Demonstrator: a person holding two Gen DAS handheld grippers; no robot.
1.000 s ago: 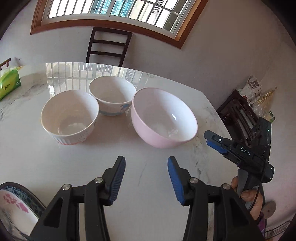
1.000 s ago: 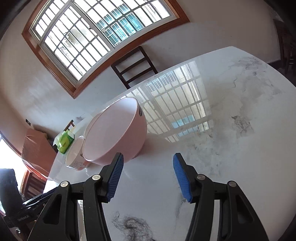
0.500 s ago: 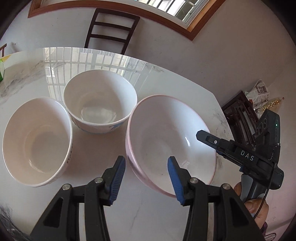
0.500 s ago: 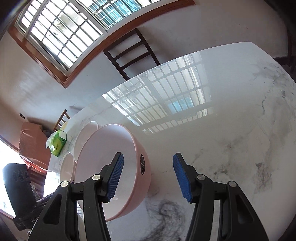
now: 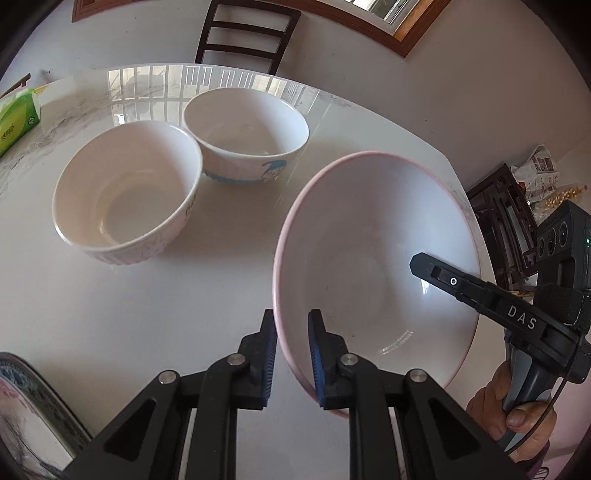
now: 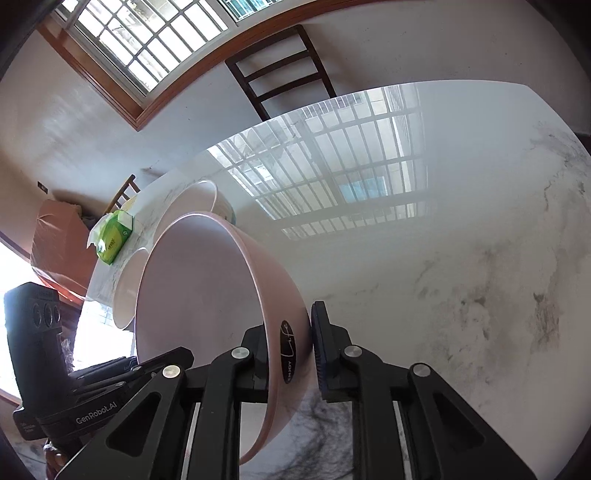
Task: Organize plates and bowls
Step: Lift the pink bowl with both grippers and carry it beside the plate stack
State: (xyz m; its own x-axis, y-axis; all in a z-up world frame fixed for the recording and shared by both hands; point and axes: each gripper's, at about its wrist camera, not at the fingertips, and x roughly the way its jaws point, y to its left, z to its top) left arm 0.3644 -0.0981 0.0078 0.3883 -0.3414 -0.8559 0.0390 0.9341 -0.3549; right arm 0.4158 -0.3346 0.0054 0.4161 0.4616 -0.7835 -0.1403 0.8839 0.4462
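A large pink bowl point(image 5: 373, 258) stands at the table's right side, and both grippers hold its rim from opposite sides. My left gripper point(image 5: 291, 358) has the near rim between its blue pads, one pad inside and one outside; its jaws are closing on it. In the right wrist view my right gripper point(image 6: 290, 350) is shut on the pink bowl point(image 6: 195, 295) by the rim, just beside a black label. One of its fingers point(image 5: 443, 278) reaches into the bowl. Two white bowls, one ribbed point(image 5: 125, 199) and one with a blue print point(image 5: 245, 136), sit touching at the left.
A patterned plate point(image 5: 22, 406) pokes in at the lower left edge. A green tissue pack point(image 5: 14, 122) lies at the far left of the marble table point(image 5: 147, 295). A dark chair point(image 5: 243, 33) stands behind it, and dark furniture point(image 5: 506, 221) stands off the right edge.
Both grippers came in over the pink bowl's rim and their jaws went from wide apart to closed on it. The bowl now sits tilted and larger in both views.
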